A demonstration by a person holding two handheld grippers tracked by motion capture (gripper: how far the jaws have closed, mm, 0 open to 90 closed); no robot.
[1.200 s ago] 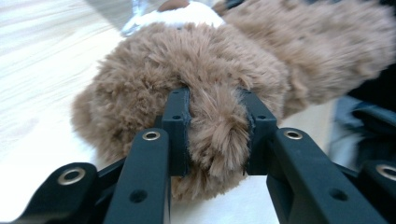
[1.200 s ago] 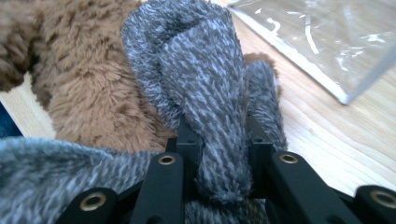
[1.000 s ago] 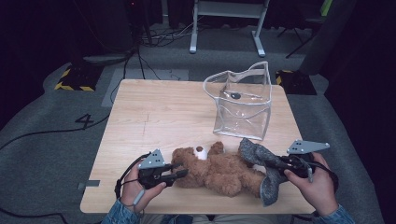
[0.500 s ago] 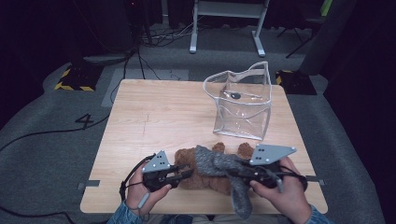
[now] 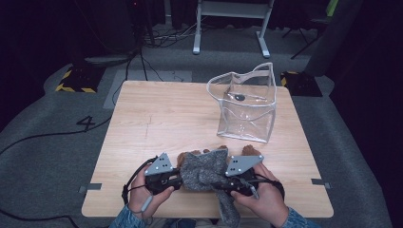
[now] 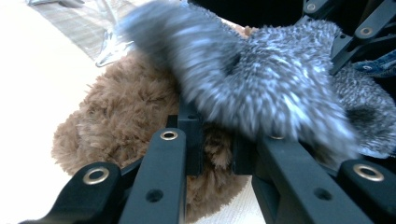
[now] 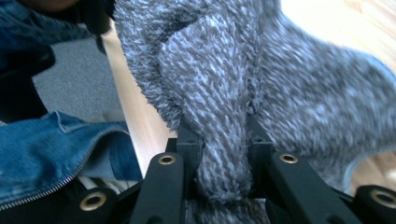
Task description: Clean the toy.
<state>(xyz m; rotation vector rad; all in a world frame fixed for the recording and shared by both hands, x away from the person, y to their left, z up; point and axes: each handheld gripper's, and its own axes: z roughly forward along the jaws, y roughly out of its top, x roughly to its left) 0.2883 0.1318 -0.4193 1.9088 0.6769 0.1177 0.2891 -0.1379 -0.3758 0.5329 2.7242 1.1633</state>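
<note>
A brown teddy bear [image 5: 186, 156] lies near the table's front edge, mostly covered by a grey fuzzy sock-like cloth [image 5: 204, 168]. My left gripper [image 5: 180, 183] is at the bear's left end. In the left gripper view its jaws have just been closing, and they now pinch brown fur [image 6: 217, 156], with the grey cloth [image 6: 280, 79] draped just above. My right gripper [image 5: 215, 184] comes in from the right and is shut on a bunched fold of the grey cloth [image 7: 224, 140]. A loose end of the cloth hangs over the table's front edge.
A clear plastic bag [image 5: 247, 109] stands upright at the back right of the wooden table [image 5: 166, 114], just behind the bear's feet. A denim sleeve [image 7: 56, 140] is near the right gripper. Grey carpet, cables and a metal stand surround the table.
The right gripper has carried the grey cloth leftwards, from the bear's right end to over its body. The left gripper has stayed at the bear's head and its jaws have narrowed.
</note>
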